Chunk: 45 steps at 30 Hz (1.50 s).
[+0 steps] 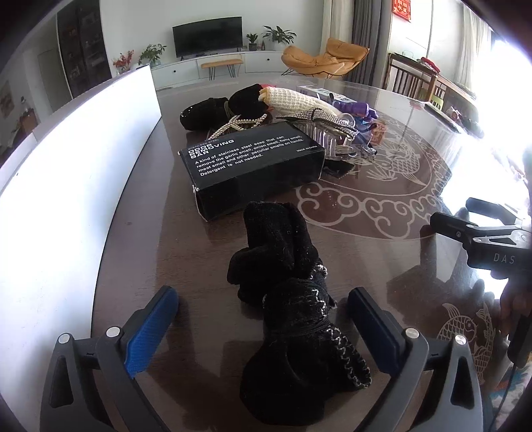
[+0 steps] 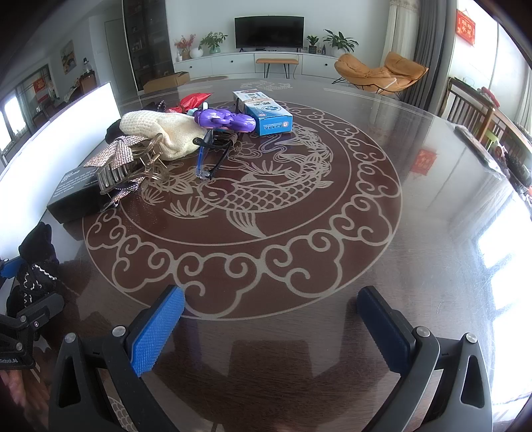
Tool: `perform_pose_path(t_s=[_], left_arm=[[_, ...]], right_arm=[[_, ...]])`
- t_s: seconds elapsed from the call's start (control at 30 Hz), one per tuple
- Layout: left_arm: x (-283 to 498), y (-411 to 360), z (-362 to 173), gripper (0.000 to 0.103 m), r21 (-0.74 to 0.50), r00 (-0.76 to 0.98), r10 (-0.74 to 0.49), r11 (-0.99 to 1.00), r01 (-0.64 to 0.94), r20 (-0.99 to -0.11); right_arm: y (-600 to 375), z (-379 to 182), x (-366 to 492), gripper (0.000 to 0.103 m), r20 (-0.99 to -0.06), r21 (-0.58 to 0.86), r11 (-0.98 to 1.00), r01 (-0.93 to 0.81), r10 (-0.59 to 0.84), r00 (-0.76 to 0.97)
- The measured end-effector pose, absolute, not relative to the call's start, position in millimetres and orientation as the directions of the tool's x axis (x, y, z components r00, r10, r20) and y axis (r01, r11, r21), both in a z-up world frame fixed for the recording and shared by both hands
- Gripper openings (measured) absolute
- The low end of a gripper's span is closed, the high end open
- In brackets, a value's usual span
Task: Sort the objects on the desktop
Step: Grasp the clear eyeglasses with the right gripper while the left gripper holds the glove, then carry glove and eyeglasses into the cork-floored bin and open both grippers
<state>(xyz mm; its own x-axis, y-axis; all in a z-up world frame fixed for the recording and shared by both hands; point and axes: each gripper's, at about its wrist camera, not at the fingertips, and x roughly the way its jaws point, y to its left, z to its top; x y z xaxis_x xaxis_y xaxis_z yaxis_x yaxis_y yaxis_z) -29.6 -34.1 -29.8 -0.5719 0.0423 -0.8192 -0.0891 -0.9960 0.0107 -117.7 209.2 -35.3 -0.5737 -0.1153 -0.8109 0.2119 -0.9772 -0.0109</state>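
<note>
Dark glossy desk (image 2: 415, 206) with a fish medallion (image 2: 252, 196) — black box (image 1: 252, 166) at its left rim, black knit bundle (image 1: 286, 299) nearer, blue box (image 2: 269, 118) beyond.

- We see a dark round table (image 2: 415, 232) with a pale fish and cloud pattern on its glossy top.
- On the far wall (image 2: 199, 20), which is white, a black television (image 2: 268, 32) stands on a long white cabinet (image 2: 232, 63), with potted plants (image 2: 339, 41) either side.
- A small wooden bench (image 2: 277, 62) sits before the cabinet.
- Far right, we find an orange lounge chair (image 2: 382, 73) beside grey curtains (image 2: 429, 43).
- A dark wooden chair (image 2: 465, 106) stands at the right.
- Strong daylight floods in from the right.
- A tall dark shelf (image 2: 146, 40) rises far left.
- A white board (image 1: 66, 166) stands along the table's left side.
</note>
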Motion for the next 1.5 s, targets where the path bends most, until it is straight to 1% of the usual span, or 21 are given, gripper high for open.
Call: perform_pose_path(t_s=[0.13,0.27,0.33,0.4,0.47,0.5,0.53,0.57,0.6,0.63,0.67,0.83,1.07,1.1,1.17,1.2,1.23,1.27,1.43,1.47,1.5], left_arm=[[-28.7,-33.6,-29.8,0.103,0.01,-0.572,0.043,-0.996,-0.088,-0.819],[-28.8,-33.6,-30.0,0.103,0.01,-0.572,0.043,-0.996,-0.089,-0.819],[-28.7,-33.6,-29.9,0.103,0.009,-0.572,0.043,-0.996,-0.089,-0.819],[-27.6,-33.3,-29.7,0.103,0.009,-0.572,0.044,-0.996,-0.09,-0.819],[-27.5,-33.4,-29.7,0.103,0.009,-0.573,0.044,-0.996,-0.09,-0.819],[-27.5,-33.3,-29.7,0.103,0.009,-0.573,0.044,-0.996,-0.09,-0.819],[-26.8,-33.4,-29.8,0.103,0.009,-0.573,0.044,-0.996,-0.09,-0.819],[-26.8,-33.3,-29.6,0.103,0.008,-0.573,0.045,-0.996,-0.09,-0.819],[-26.4,-32.9,-29.4,0.103,0.008,-0.573,0.045,-0.996,-0.09,-0.818],[-26.3,-32.8,-29.5,0.103,0.008,-0.573,0.045,-0.996,-0.09,-0.818],[-26.3,-32.8,-29.6,0.103,0.008,-0.573,0.045,-0.996,-0.09,-0.819],[-26.0,-32.3,-28.9,0.103,0.005,-0.574,0.048,-0.996,-0.089,-0.818],[-25.3,-30.9,-28.8,0.103,0.009,-0.573,0.044,-0.996,-0.089,-0.818],[-25.3,-30.8,-28.7,0.103,0.009,-0.573,0.044,-0.996,-0.089,-0.818],[-25.3,-30.9,-28.8,0.103,0.009,-0.573,0.044,-0.996,-0.089,-0.818],[-25.4,-30.8,-28.8,0.103,0.009,-0.573,0.044,-0.996,-0.089,-0.818],[-25.2,-30.8,-28.8,0.103,0.01,-0.573,0.043,-0.996,-0.089,-0.818],[-25.5,-30.3,-29.2,0.103,0.012,-0.572,0.043,-0.996,-0.091,-0.819],[-33.2,-31.0,-28.6,0.103,0.01,-0.509,0.065,-0.99,-0.142,-0.858],[-33.4,-31.4,-27.1,0.092,0.011,-0.512,0.065,-0.989,-0.145,-0.856],[-32.0,-31.8,-23.6,0.064,0.009,-0.534,0.074,-0.988,-0.151,-0.842]], right_arm=[[207.7,-34.7,-119.1,0.103,-0.817,-0.009,-0.972,0.233,-0.128,-0.562],[193.1,-29.3,-141.4,0.103,-0.811,0.063,-0.96,0.272,-0.208,-0.546],[176.8,-26.0,-161.2,0.103,-0.807,0.049,-0.958,0.284,-0.205,-0.553],[159.2,-25.9,-185.1,0.098,-0.815,0.002,-0.96,0.279,-0.163,-0.556],[144.2,-28.9,-211.4,0.082,-0.829,-0.043,-0.963,0.268,-0.115,-0.547],[138.3,-29.0,-221.4,0.08,-0.832,-0.036,-0.963,0.268,-0.119,-0.541],[133.4,-28.4,-230.1,0.073,-0.835,-0.034,-0.965,0.258,-0.114,-0.539],[131.0,-27.1,-237.1,0.056,-0.833,-0.031,-0.967,0.251,-0.114,-0.541],[128.5,-25.7,-242.2,0.046,-0.832,-0.017,-0.968,0.251,-0.125,-0.541],[127.4,-24.3,-245.3,0.03,-0.83,-0.01,-0.969,0.249,-0.131,-0.542],[127.4,-23.7,-246.0,0.026,-0.831,-0.005,-0.97,0.244,-0.132,-0.541],[148.6,-24.0,-210.1,0.026,-0.824,0.004,-0.956,0.292,-0.169,-0.541],[223.3,-26.2,-98.7,0.027,-0.797,-0.032,-0.938,0.346,-0.185,-0.575],[231.7,-26.5,-86.9,0.03,-0.788,-0.047,-0.941,0.336,-0.172,-0.591],[244.6,-26.8,-75.1,0.045,-0.779,-0.056,-0.947,0.316,-0.156,-0.607],[248.8,-27.5,-73.1,0.048,-0.78,-0.046,-0.95,0.309,-0.159,-0.606],[251.3,-28.2,-74.0,0.056,-0.783,-0.036,-0.952,0.303,-0.162,-0.6],[253.7,-27.1,-78.3,0.06,-0.791,-0.029,-0.954,0.299,-0.161,-0.59],[240.4,-23.9,-104.9,0.059,-0.842,-0.033,-0.925,0.379,-0.179,-0.509],[237.9,-23.8,-109.7,0.056,-0.858,-0.016,-0.916,0.401,-0.194,-0.475],[237.4,-22.3,-113.4,0.048,-0.873,-0.007,-0.913,0.407,-0.193,-0.448]])
